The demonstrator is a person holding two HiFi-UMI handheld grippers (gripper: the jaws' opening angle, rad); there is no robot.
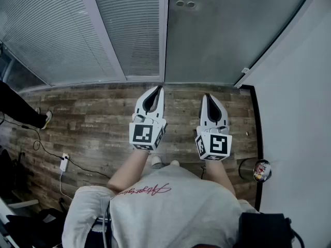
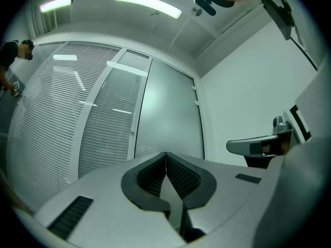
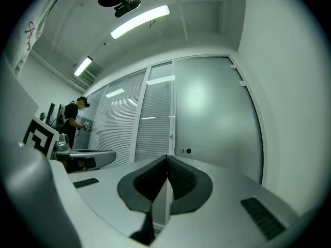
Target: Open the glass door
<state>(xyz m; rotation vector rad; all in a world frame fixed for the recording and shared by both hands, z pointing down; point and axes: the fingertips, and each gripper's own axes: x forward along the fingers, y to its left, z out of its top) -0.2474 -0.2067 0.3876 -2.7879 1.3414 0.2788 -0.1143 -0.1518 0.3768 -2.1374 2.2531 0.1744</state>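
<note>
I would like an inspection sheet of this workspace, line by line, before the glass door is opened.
Surface: wooden floor.
Job's things: glass door, frosted, looks closed, untouched.
Clutter: small round thing by the white wall, kind unclear.
Grippers: left gripper and right gripper both shut, empty, side by side.
Cables: black cable with white adapter on floor, left.
Surroundings: blinds left of door, white wall right, another person's shoe far left.

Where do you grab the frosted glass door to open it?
No handle shows. The frosted glass door has two small round fittings near its left edge, and small clips like hinges on its right edge. So probably work at the left edge by the fittings, coming straight from the front. The left gripper and right gripper are both shut, empty.
</note>
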